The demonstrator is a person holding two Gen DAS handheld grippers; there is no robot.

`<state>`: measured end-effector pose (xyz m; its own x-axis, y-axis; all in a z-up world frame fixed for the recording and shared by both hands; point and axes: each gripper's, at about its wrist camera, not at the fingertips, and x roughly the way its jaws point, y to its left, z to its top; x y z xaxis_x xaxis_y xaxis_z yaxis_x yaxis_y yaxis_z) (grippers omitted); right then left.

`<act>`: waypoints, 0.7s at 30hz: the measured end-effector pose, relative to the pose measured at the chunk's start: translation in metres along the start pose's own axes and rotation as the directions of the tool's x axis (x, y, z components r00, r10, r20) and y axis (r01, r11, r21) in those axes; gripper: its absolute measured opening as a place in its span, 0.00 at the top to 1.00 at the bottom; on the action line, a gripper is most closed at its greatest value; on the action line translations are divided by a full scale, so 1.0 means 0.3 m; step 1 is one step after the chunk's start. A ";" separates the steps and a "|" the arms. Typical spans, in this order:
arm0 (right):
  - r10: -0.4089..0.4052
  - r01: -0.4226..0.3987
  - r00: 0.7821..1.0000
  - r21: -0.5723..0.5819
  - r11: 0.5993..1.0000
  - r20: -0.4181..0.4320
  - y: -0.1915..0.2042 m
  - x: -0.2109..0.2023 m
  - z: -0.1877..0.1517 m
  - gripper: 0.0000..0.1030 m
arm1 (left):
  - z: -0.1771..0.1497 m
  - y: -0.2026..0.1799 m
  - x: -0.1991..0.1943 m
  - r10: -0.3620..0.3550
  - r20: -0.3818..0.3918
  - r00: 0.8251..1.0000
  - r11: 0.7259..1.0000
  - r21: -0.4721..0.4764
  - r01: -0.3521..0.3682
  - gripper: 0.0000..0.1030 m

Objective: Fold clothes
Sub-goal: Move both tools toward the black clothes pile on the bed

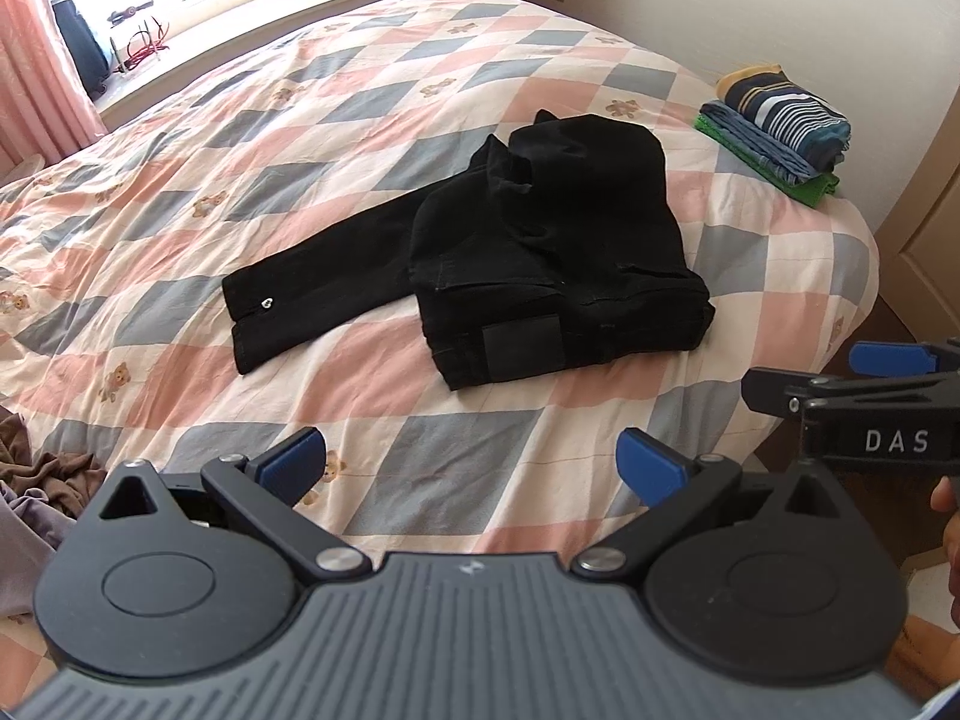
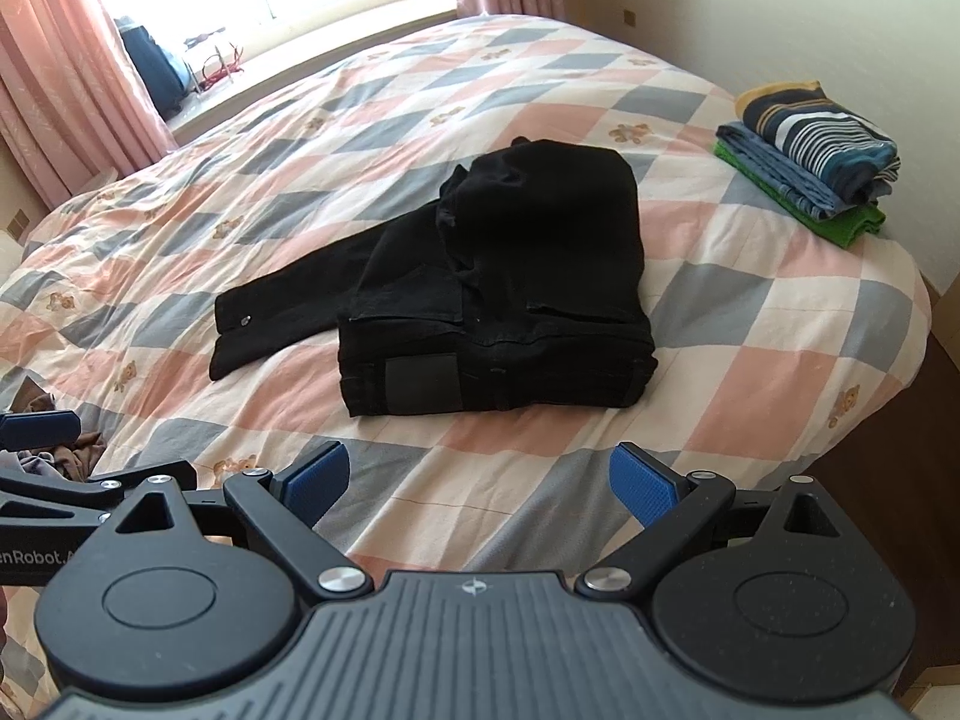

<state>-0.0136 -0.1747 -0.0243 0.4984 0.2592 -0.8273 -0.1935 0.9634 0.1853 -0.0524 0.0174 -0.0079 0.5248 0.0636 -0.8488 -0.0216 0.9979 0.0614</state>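
A pair of black jeans (image 1: 540, 252) (image 2: 504, 300) lies partly folded on the checked bed cover, its waistband and leather patch toward me. One part with a metal button sticks out to the left. My left gripper (image 1: 474, 465) hovers open above the bed's near edge, short of the jeans, with nothing between its blue pads. My right gripper (image 2: 480, 480) is likewise open and empty, just in front of the jeans. Each gripper shows at the edge of the other's view.
A stack of folded clothes (image 1: 780, 132) (image 2: 810, 156), striped on top and green at the bottom, sits at the bed's right corner. Brown and grey unfolded clothes (image 1: 36, 480) (image 2: 66, 450) lie at the left. A window sill with a dark bag (image 2: 153, 63) lies behind the bed.
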 end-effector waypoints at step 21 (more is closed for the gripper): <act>-0.017 0.017 1.000 0.005 1.000 0.019 -0.053 0.045 0.082 0.06 | 0.103 -0.040 0.057 -0.042 -0.004 0.999 0.999 0.016 0.042 0.01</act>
<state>0.0169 -0.1848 -0.0253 0.5175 0.2438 -0.8202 -0.1807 0.9681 0.1738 -0.0169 0.0062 -0.0070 0.5221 0.0214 -0.8526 0.0139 0.9993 0.0336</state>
